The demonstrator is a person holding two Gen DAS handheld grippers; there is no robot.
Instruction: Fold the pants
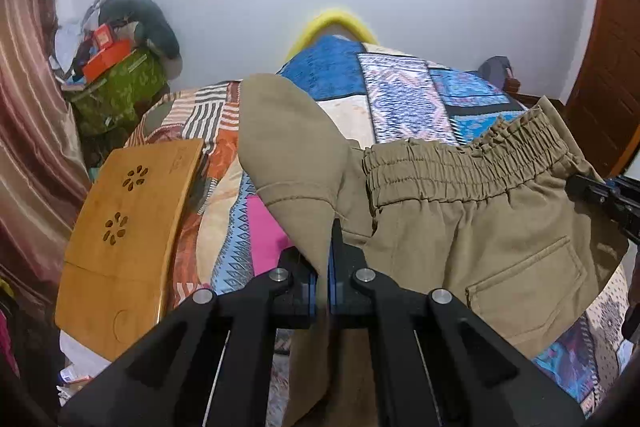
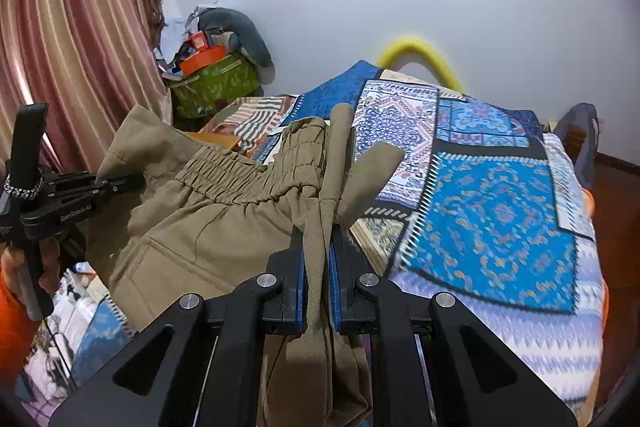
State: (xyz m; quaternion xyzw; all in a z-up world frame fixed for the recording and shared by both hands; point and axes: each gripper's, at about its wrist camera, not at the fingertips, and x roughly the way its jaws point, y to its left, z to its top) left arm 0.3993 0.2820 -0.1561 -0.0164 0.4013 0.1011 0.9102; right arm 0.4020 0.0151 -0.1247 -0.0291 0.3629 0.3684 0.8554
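Observation:
Khaki pants (image 1: 480,219) with an elastic waistband (image 1: 460,163) and a back pocket hang in the air above the bed. My left gripper (image 1: 325,267) is shut on a fold of the khaki cloth at the pants' left side. My right gripper (image 2: 318,263) is shut on bunched khaki cloth (image 2: 316,227) at the waistband's right end. The pants (image 2: 208,223) stretch between both grippers. The left gripper also shows in the right wrist view (image 2: 132,183), and the right gripper shows at the edge of the left wrist view (image 1: 576,187).
A bed with a blue patchwork quilt (image 2: 492,219) lies below and ahead. A wooden lap tray (image 1: 124,235) rests on the bed's left side. A green bag with orange boxes (image 1: 116,91) stands by the curtain (image 2: 72,67). A yellow pillow (image 1: 332,23) lies at the wall.

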